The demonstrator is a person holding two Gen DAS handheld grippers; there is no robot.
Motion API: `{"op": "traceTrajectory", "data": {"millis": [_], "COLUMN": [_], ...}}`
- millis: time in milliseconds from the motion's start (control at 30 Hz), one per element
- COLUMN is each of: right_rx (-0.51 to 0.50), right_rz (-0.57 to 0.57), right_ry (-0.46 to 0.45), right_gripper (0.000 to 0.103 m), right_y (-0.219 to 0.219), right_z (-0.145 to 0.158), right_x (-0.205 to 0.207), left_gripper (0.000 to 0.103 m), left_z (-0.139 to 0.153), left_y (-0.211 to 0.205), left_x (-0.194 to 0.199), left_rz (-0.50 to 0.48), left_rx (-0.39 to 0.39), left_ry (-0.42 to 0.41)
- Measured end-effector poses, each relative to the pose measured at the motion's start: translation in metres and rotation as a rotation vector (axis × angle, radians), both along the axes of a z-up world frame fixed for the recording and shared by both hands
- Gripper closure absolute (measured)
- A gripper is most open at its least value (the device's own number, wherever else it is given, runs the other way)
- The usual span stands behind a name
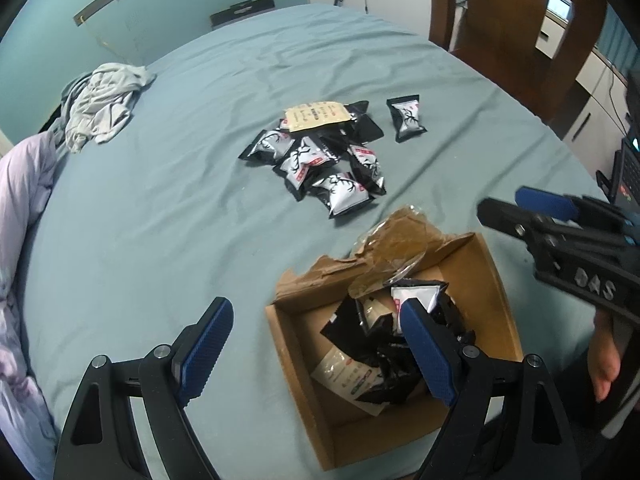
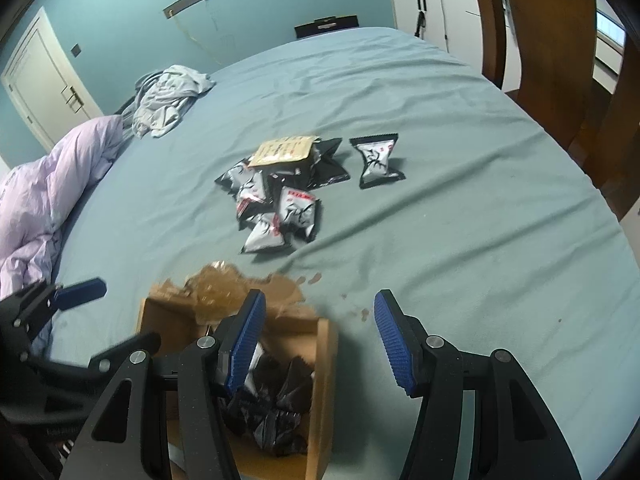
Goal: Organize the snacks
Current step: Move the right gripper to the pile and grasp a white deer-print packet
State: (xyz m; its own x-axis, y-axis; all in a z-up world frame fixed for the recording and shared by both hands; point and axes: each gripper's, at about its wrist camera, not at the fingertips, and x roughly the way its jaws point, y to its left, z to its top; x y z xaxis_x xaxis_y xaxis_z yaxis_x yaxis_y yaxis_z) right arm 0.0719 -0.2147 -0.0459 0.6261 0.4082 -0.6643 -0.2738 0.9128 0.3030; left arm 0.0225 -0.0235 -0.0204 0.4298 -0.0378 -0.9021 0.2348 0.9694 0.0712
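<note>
Teal sheets [image 1: 168, 208] cover the bed, with a heap of black-and-silver snack packets [image 1: 320, 160] near its middle and one single packet [image 1: 406, 118] just beside the heap. Nearer lies a torn cardboard box [image 1: 496, 304] – more packets inside. Both grippers are empty: the left gripper [image 1: 316, 354] gapes wide at the box's edge, the right gripper [image 2: 320, 338] stands half-spread.

"DAS" on right gripper [image 1: 500, 210]
</note>
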Motion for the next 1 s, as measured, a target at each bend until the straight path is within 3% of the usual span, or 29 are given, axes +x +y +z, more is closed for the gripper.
{"op": "traceTrajectory", "data": {"millis": [233,533,667,833,1000], "right_rx": [-0.086,-0.091,-0.084,-0.043,-0.127], "right_rz": [0.004,0.049,0.096,0.225,0.260], "right_ry": [0.017,0.052,0.074,0.167,0.148], "right_gripper": [0.047,0.047,0.047,0.048,0.048], "right_y": [0.014,0.036,0.045,0.068,0.094], "right_z": [-0.003,-0.010,-0.016,-0.028,-0.027], "right_x": [0.036,0.088,0.104,0.126,0.145], "left_gripper": [0.016,0.016,0.016,0.016,0.016], "left_z": [0.002,0.005,0.005,0.001,0.000], "left_y": [-0.003,0.015,0.024,0.031,0.033], "left_x": [0.003,0.015,0.025,0.029,0.034], "left_rz": [-0.007,0.052,0.084,0.096,0.098], "left_rx": [0.009,-0.009,-0.010,-0.029,-0.047], "left_ry": [-0.011,-0.030,-0.031,-0.013,-0.004]}}
